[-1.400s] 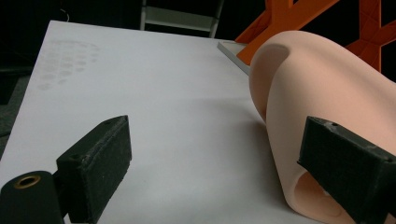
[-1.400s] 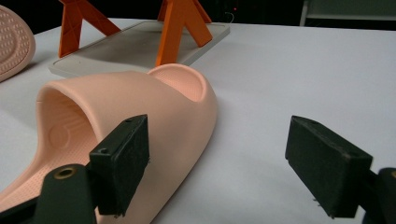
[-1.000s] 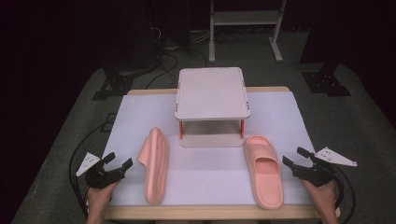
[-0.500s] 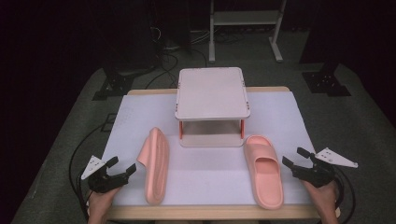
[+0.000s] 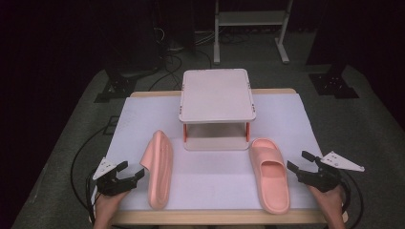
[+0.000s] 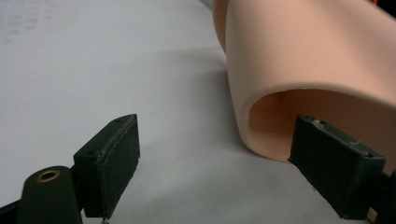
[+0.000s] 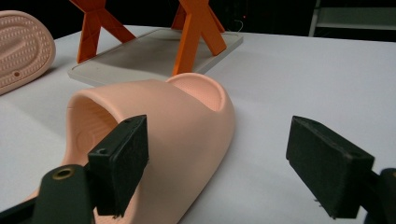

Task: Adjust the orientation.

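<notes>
Closing my left tool (image 5: 128, 174) slightly, still wide and empty, at nine o'clock of the tipped slipper (image 5: 159, 169), ready to grip its strap; right tool (image 5: 300, 164) waits open, empty.

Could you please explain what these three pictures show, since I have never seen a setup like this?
A person sits at a white-covered table with a hand-held two-jaw tool in each hand. One camera looks down from above; the other two ride on the tools and look along their black jaws. The left gripper approaches a pink slipper lying on its side; its jaws have just been closing a little, pressing on nothing. The right gripper is open beside the upright slipper. Behind them stands a small two-level shoe rack on orange legs. Nothing is held.
</notes>
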